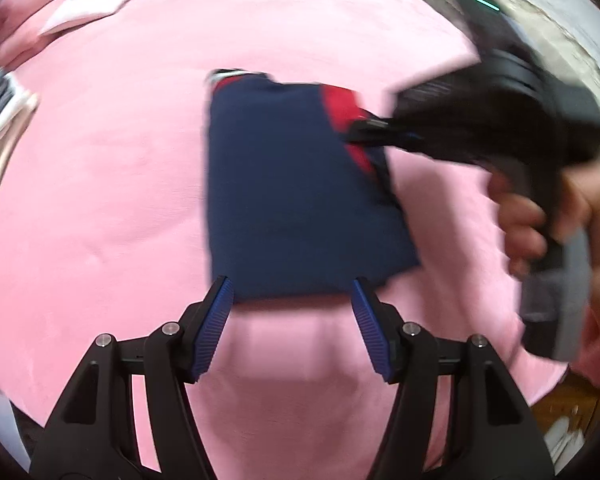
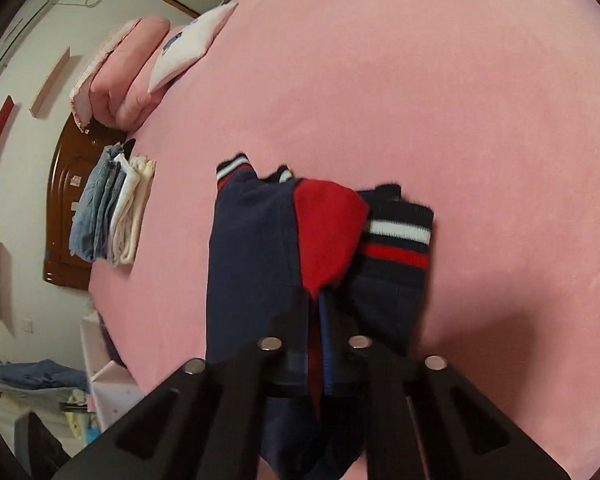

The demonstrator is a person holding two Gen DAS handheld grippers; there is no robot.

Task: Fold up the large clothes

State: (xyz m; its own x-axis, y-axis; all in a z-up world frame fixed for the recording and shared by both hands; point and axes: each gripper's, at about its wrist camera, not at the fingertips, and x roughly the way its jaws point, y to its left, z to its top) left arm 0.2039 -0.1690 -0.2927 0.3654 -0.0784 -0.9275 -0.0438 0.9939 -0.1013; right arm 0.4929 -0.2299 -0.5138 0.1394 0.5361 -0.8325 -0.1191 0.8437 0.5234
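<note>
Folded into a neat navy block with red and striped trim showing at one edge – the navy garment (image 1: 300,192) lies flat on the pink bed cover (image 1: 120,160), about mid-bed. Seen from the left wrist: left gripper (image 1: 292,292) hanging over the near edge of the block, blue-padded fingers (image 1: 216,320) spread wide, nothing pinched between them, pads clear of the cloth. Right gripper (image 1: 364,128) reaching in from the side, held in a person's hand (image 1: 540,216), its tips pressed together on the red part of the fabric at the far corner of the block. Seen from the right wrist: fingers (image 2: 326,320) closed tight on a fold of red and navy cloth – the garment's striped cuff (image 2: 398,240) just beyond. Off at the edge of the bed, a stack of folded clothes (image 2: 108,208) in denim and white, and pink pillows (image 2: 128,72) near the wooden headboard (image 2: 60,200).
</note>
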